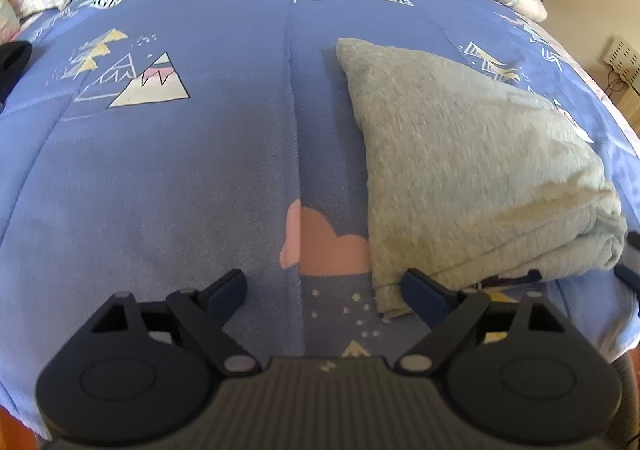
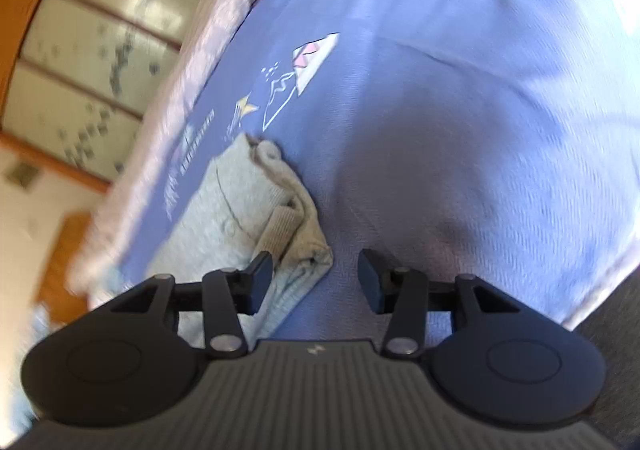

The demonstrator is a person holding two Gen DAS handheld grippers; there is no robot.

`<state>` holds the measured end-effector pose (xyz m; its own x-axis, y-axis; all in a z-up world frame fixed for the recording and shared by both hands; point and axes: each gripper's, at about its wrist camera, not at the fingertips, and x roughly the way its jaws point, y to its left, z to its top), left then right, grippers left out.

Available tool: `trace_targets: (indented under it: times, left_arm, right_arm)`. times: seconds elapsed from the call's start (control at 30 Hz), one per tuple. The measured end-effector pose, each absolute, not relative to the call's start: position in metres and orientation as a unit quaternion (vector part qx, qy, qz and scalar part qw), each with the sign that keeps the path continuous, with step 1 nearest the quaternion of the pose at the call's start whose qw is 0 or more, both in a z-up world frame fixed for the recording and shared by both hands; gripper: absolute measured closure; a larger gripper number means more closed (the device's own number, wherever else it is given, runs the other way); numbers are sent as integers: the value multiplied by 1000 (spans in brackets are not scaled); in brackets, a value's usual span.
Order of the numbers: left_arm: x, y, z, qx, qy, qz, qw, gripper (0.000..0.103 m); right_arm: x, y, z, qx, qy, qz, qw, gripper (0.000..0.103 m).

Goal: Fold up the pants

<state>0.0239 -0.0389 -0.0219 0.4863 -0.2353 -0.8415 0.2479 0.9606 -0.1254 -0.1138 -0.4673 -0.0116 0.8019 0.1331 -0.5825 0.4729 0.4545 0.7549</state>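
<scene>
Left wrist view: your folded grey pants [image 1: 472, 170] lie right of centre on blue printed bedspread [image 1: 160, 178]. Your left gripper [image 1: 324, 292] spread wide, empty, right pad over pants' near corner. Right wrist view: pants [image 2: 240, 210] lower left; your right gripper [image 2: 314, 282] half open, holding nothing.

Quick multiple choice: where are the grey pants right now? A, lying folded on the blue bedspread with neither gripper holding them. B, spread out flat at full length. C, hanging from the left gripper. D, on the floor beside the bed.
A: the grey pants lie as a folded bundle on the blue bedspread, and the left gripper and right gripper are both open, holding nothing.
</scene>
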Motion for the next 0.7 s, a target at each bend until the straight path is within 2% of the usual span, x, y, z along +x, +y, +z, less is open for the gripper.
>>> trace_targets:
  times: [0.23, 0.53, 0.7]
  left_arm:
    - [14, -42, -28, 32, 462, -146, 874, 9]
    - [9, -39, -32, 41, 455, -145, 878, 1]
    - [1, -43, -35, 66, 445, -142, 881, 0]
  right_arm:
    - [-131, -486, -30, 613, 254, -85, 744, 53]
    - [-134, -481, -22, 593, 256, -92, 758, 53]
    - [-131, -480, -24, 591, 255, -94, 760, 53]
